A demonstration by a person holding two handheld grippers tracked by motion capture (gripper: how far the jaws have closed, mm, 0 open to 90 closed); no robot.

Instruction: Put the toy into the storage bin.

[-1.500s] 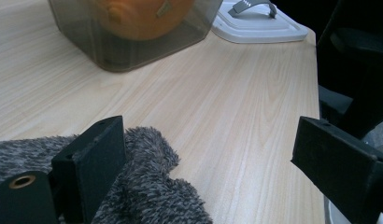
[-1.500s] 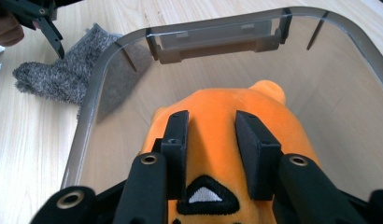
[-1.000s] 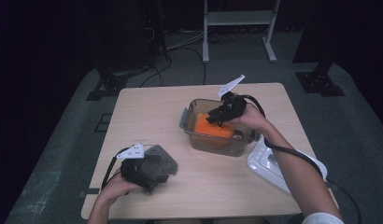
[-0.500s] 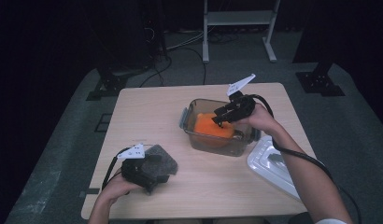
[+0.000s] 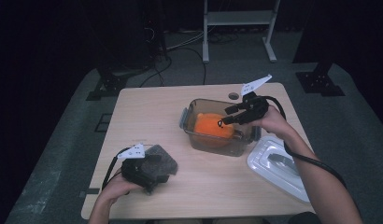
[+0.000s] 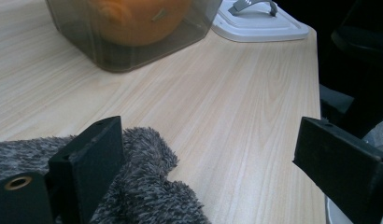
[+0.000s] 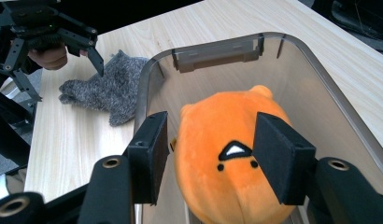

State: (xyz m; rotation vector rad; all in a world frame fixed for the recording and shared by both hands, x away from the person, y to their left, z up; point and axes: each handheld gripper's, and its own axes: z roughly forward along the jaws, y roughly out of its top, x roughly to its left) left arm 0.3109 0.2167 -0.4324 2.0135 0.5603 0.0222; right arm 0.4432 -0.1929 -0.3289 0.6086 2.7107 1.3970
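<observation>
Nearest the person, the left gripper (image 5: 150, 170) rests with fingers wide apart over one grey fuzzy cloth (image 5: 162, 161) on the table (image 5: 147, 116), one white lid (image 5: 278, 165) lies right, and the right gripper (image 5: 227, 116), fingers just opened and gripping nothing, hovers over one orange plush toy (image 5: 213, 128) inside one clear container (image 5: 192, 116).

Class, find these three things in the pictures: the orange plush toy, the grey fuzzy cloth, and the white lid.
orange plush toy (image 7: 227, 163): right gripper view, on its face.
grey fuzzy cloth (image 5: 161, 158): high view, on its right part beside the left gripper.
white lid (image 5: 278, 168): high view, on its flat top near the handle.
</observation>
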